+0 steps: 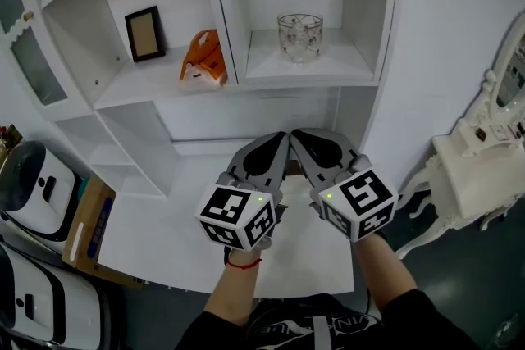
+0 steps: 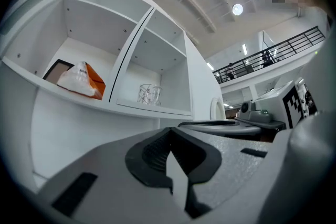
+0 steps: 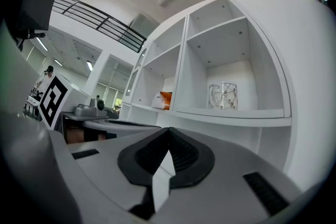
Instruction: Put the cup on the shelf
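A clear glass cup [image 1: 299, 37] with a printed pattern stands upright in the right compartment of the white shelf [image 1: 312, 71]. It also shows in the left gripper view as the cup [image 2: 149, 94] and in the right gripper view as the cup [image 3: 223, 97]. My left gripper [image 1: 281, 137] and right gripper [image 1: 295, 134] are held side by side over the white table [image 1: 164, 234], well below and in front of the cup. Both point toward the shelf with their tips nearly touching each other. Each has its jaws closed, with nothing between them.
An orange and white bag [image 1: 203, 57] and a small picture frame [image 1: 144, 34] sit in the left compartment. White appliances [image 1: 33, 176] and a cardboard box [image 1: 90, 225] stand at the left. An ornate white piece of furniture [image 1: 484, 168] is at the right.
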Tool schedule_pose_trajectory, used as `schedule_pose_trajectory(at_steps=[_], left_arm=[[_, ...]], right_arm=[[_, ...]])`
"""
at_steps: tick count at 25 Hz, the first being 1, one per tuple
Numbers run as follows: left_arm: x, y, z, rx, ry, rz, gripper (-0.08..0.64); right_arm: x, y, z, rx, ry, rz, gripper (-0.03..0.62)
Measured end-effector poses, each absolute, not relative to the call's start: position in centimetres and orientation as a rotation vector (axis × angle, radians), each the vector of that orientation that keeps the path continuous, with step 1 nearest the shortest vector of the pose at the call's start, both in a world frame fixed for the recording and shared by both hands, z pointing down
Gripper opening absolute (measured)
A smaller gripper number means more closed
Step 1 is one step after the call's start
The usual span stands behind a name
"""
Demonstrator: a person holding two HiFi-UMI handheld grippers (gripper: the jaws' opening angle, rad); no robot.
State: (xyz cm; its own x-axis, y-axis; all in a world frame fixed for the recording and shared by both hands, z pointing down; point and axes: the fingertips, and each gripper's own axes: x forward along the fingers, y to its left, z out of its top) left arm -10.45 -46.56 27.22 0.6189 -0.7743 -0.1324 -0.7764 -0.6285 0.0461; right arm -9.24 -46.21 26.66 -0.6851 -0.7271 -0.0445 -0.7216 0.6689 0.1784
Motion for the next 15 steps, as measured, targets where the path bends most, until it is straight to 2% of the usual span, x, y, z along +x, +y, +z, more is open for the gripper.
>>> schedule_pose_trajectory(at_steps=[15], left_arm=[[-9.1,-41.6,32.4,-2.802,1.432,0.198,0.005]], right_arm=[[-7.9,-41.1,32.0,1.134,-2.877,-0.165,0.003]])
